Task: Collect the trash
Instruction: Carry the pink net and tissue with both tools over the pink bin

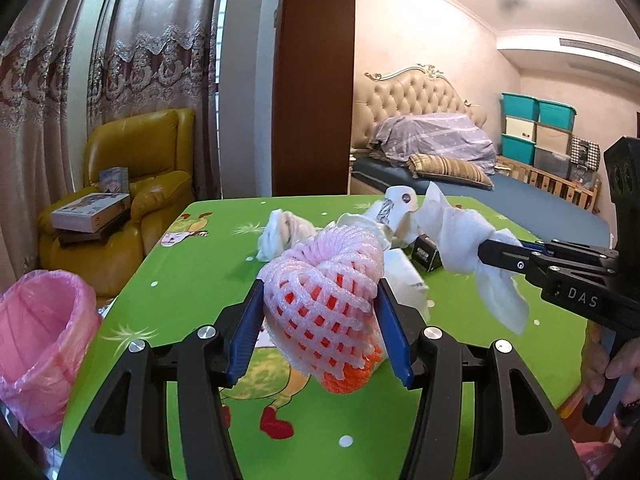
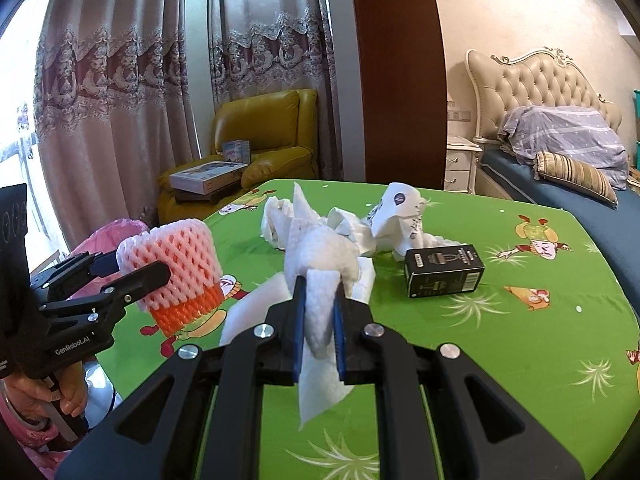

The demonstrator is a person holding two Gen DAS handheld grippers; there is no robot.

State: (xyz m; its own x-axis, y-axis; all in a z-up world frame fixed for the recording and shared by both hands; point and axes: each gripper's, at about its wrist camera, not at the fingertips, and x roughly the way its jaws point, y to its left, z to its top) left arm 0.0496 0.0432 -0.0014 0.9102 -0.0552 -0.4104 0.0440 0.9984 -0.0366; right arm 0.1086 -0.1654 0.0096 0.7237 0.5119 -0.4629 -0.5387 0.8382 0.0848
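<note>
My left gripper (image 1: 320, 300) is shut on a pink and orange foam fruit net (image 1: 324, 308) and holds it above the green table (image 1: 200, 280). It also shows in the right wrist view (image 2: 132, 272), with the net (image 2: 176, 268) in it. My right gripper (image 2: 318, 292) is shut on a white paper towel (image 2: 320, 320), lifted off the table; it shows in the left wrist view (image 1: 486, 248) with the towel (image 1: 460, 240). More crumpled white paper (image 2: 360, 224) and a small black box (image 2: 442, 272) lie on the table beyond.
A bin lined with a pink bag (image 1: 40, 340) stands on the floor left of the table. A yellow armchair (image 1: 136, 184) with boxes sits behind it. A bed (image 2: 560, 168) stands to the far right, and curtains hang at the back.
</note>
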